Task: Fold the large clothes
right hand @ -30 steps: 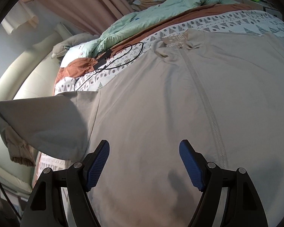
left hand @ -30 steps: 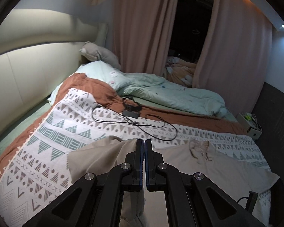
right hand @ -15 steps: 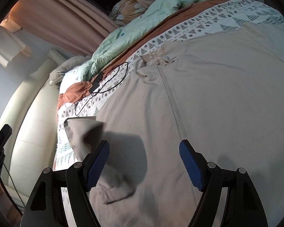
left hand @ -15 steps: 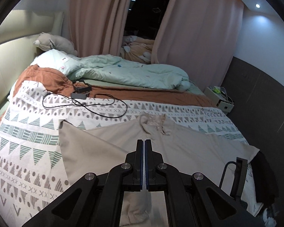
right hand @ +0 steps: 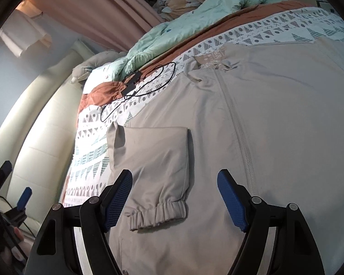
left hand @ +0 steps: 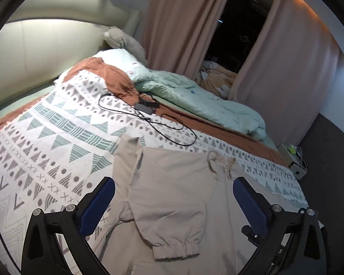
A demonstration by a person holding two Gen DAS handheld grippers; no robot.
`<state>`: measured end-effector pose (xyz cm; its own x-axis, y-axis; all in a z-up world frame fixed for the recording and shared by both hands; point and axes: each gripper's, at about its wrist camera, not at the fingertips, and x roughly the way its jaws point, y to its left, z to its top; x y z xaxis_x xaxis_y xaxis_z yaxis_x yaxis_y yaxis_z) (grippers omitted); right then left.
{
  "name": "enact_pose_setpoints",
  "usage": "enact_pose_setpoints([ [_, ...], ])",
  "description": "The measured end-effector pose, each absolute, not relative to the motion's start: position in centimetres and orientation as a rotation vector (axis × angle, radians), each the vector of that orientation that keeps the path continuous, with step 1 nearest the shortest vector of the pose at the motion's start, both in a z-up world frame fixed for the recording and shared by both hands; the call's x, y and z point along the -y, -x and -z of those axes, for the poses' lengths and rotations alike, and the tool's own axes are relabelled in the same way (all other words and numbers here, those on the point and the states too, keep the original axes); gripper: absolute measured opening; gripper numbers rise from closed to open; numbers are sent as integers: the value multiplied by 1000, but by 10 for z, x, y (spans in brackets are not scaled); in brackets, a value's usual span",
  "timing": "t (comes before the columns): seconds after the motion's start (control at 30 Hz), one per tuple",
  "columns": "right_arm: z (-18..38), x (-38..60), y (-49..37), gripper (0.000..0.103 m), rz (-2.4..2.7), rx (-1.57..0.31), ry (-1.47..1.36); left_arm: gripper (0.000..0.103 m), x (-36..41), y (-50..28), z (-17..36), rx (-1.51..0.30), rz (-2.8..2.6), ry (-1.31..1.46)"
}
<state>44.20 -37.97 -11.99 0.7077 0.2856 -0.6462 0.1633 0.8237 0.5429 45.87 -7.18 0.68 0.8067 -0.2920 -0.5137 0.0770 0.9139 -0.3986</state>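
A large beige zip jacket (right hand: pixel 275 114) lies spread on the patterned blanket (left hand: pixel 45 149). Its left sleeve (left hand: pixel 167 197) is folded across the front, with the elastic cuff (left hand: pixel 176 251) lying flat. My left gripper (left hand: pixel 173 190) hovers over that sleeve. Its jaws are opening wide, the sleeve lies below them and neither pad touches it. In the right wrist view the same sleeve (right hand: pixel 153 160) and cuff (right hand: pixel 158 213) lie just ahead of my right gripper (right hand: pixel 174 178), which is open above the cloth and holds nothing. The zip (right hand: pixel 236 119) runs up to the collar (right hand: pixel 215 61).
A black charger with a looped cable (left hand: pixel 146 107) lies on the blanket beyond the jacket. Behind it are a mint duvet (left hand: pixel 195 96), a grey plush (left hand: pixel 123 39), the padded headboard (left hand: pixel 34 52) and curtains (left hand: pixel 183 23). A small bedside box (left hand: pixel 295 160) stands at the right.
My left gripper was shut on the sleeve and carried it over the jacket. It has now let go, and the sleeve lies folded on the front. The right gripper stayed open.
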Motion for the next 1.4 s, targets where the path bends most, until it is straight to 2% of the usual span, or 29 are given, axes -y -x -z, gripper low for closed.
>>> enact_pose_setpoints([
  [0.13, 124, 355, -446, 78, -109, -834, -537, 101, 43, -444, 8, -580, 81, 461],
  [0.23, 128, 333, -451, 80, -125, -872, -458, 92, 29, -440, 22, -599, 38, 460],
  [0.3, 131, 319, -453, 81, -122, -885, -401, 80, 21, -442, 33, -628, 36, 457],
  [0.37, 137, 305, -454, 82, -130, -907, -352, 77, 9, -439, 47, -647, 29, 482],
  [0.53, 150, 273, -457, 82, -128, -950, -226, 77, -6, -438, 74, -706, 25, 478],
  [0.97, 193, 195, -466, 81, -53, -1009, 187, 77, -51, -435, 94, -733, -38, 527],
  [1.03, 195, 196, -467, 70, -46, -998, 198, 77, -52, -436, 95, -737, -34, 533],
  [1.07, 193, 198, -466, 41, -58, -987, 179, 77, -51, -436, 95, -739, -32, 534],
  [1.1, 188, 202, -466, 16, -64, -981, 157, 77, -50, -436, 95, -740, -29, 534],
  [1.17, 176, 211, -464, 10, -75, -954, 92, 77, -48, -437, 93, -743, -26, 533],
  [1.4, 109, 248, -438, 8, -87, -794, -49, 77, -38, -436, 82, -733, -24, 515],
])
